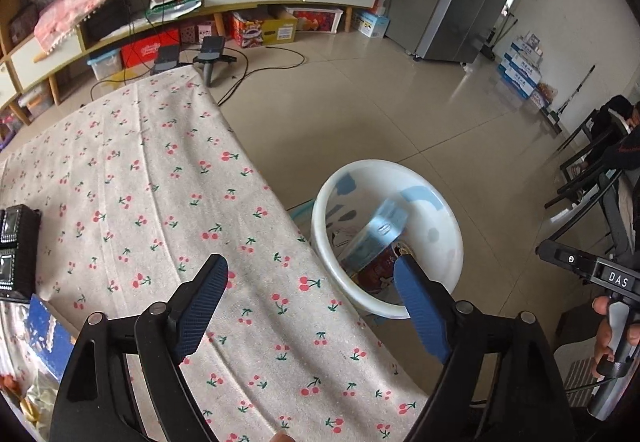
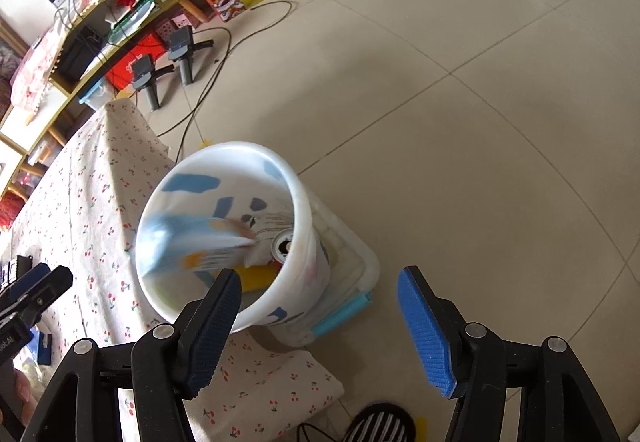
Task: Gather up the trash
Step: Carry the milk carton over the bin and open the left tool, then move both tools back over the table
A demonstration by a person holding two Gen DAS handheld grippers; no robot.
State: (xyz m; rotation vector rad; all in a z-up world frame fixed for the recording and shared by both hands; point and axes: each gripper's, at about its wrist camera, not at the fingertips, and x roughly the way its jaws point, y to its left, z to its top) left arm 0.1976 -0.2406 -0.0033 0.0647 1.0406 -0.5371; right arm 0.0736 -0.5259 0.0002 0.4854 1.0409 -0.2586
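Note:
A white bucket (image 1: 448, 226) with blue patches stands on the floor beside the table; it also shows in the right wrist view (image 2: 308, 226). Inside it a light blue carton (image 2: 192, 242) looks blurred, as if falling, above a red can (image 2: 282, 248) and yellow scraps. The carton (image 1: 380, 230) and the can (image 1: 380, 268) also show in the left wrist view. My right gripper (image 2: 320, 290) is open and empty above the bucket's near rim. My left gripper (image 1: 312, 274) is open and empty over the table edge next to the bucket.
The table has a cherry-print cloth (image 1: 160, 182). A black box (image 1: 16, 250) and a blue packet (image 1: 48, 334) lie at its left end. The bucket sits on a clear storage bin (image 2: 352, 274). Two gripper stands (image 2: 168, 66) and cables lie on the floor by the cabinet.

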